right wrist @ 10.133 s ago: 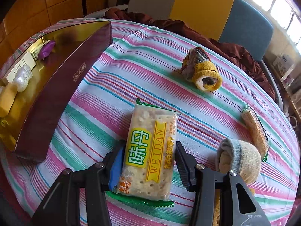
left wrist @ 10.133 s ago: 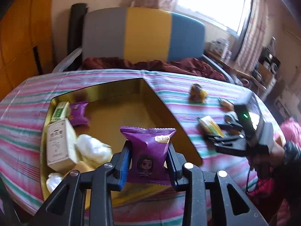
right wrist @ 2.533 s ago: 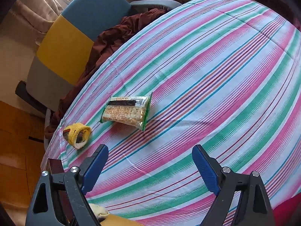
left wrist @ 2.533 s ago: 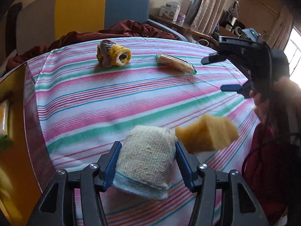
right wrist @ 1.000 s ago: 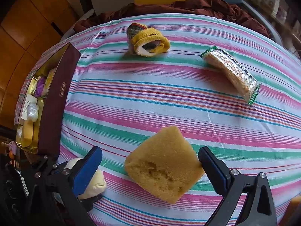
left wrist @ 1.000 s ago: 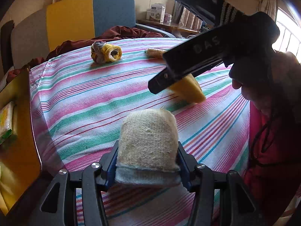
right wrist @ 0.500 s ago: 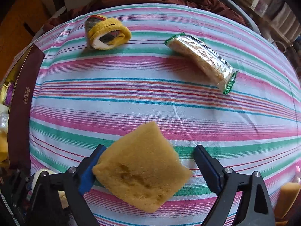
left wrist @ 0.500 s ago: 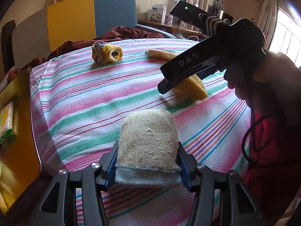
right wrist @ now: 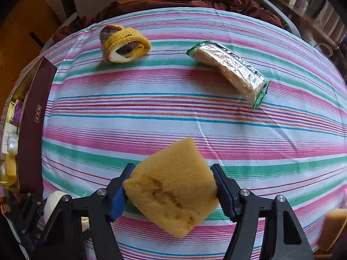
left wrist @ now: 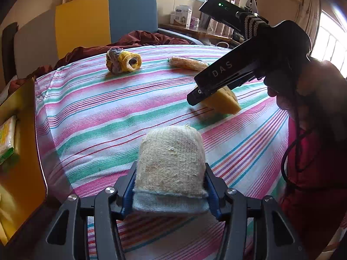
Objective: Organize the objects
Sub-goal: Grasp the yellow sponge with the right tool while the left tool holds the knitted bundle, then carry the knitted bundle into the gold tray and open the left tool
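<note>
Two grips are in hand at once. The left gripper (left wrist: 170, 189) pinches a rolled cream sock (left wrist: 171, 164) by its sides, its blue pads pressed into the knit, low over the near edge of the striped table (left wrist: 121, 117). The right gripper (right wrist: 171, 189) has just been closing its jaws on a yellow sponge (right wrist: 171, 186); both pads now touch the sponge's flanks, and the foam looks barely squeezed.

To do this step well, I judge the right jaws should bite a little deeper before any lift, since soft foam gives and a corner hold may let it twist out. The sponge sits skewed between the fingers, so a squarer hold across its flat faces would be safer. The sock seems firmly held and needs only to be kept level.

One container is in view: a shallow box (right wrist: 32, 117) with a dark red outer wall and a gold lining, at the table's left edge. In the right wrist view it holds a purple packet (right wrist: 17, 111), a white carton, a pale wrapped lump and something yellow; the left wrist view shows a green and yellow biscuit pack (left wrist: 7, 136) inside it. Much of its floor is out of view.

Loose toward the far edge lie a yellow rolled sock (right wrist: 124, 44) and a wrapped cracker pack (right wrist: 229, 71), well apart from each other.
</note>
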`<state>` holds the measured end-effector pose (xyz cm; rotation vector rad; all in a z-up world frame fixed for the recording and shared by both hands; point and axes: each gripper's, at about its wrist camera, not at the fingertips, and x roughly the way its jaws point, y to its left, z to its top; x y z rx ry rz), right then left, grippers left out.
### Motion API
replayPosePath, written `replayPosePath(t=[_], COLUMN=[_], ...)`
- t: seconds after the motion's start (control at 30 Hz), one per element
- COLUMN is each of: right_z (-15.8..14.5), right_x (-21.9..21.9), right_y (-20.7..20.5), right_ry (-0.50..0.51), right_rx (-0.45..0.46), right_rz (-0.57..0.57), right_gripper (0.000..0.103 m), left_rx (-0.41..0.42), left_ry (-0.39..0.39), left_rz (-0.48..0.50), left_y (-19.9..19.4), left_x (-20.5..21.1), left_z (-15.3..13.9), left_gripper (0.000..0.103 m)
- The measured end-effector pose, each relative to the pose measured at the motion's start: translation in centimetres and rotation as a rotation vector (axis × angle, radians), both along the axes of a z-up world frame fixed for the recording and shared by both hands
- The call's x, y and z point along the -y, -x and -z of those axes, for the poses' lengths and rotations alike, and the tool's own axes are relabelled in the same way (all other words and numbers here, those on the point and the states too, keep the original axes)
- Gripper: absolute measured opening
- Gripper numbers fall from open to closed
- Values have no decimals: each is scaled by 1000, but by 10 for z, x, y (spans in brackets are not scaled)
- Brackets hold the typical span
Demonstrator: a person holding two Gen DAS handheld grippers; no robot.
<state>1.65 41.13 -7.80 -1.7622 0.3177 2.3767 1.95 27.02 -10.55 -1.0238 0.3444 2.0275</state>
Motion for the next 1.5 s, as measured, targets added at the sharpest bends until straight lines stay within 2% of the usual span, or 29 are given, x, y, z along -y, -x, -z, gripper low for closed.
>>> replayPosePath(t=[0.33,0.53,0.7,1.0,1.17,1.5], right_z=[10,13,11,13,13,13], right_x=[16,22,21,27,28,27], right_y=[14,19,12,14,14,13], right_ry=[-25,-34,-44,-73,-78,-97], right_rx=[-1,-2,-6,-16,-22,-31], right_rz=[2,-7,-18,-34,-36,-45], right_gripper=[69,71,73,73,73,74], left_rx=[-6,-15,-46,-103,-103,-53], left_ry=[18,47,28,-42,-80,-166], left_rz=[-24,-28,-19,-74,-106,-210], left_y=[-3,-11,-19,-18,-14,8], left_x=[-1,-3,-4,15,31,76], left_z=[-3,-14,-31,-68,-82,-96], left_gripper=[52,51,51,51,51,51])
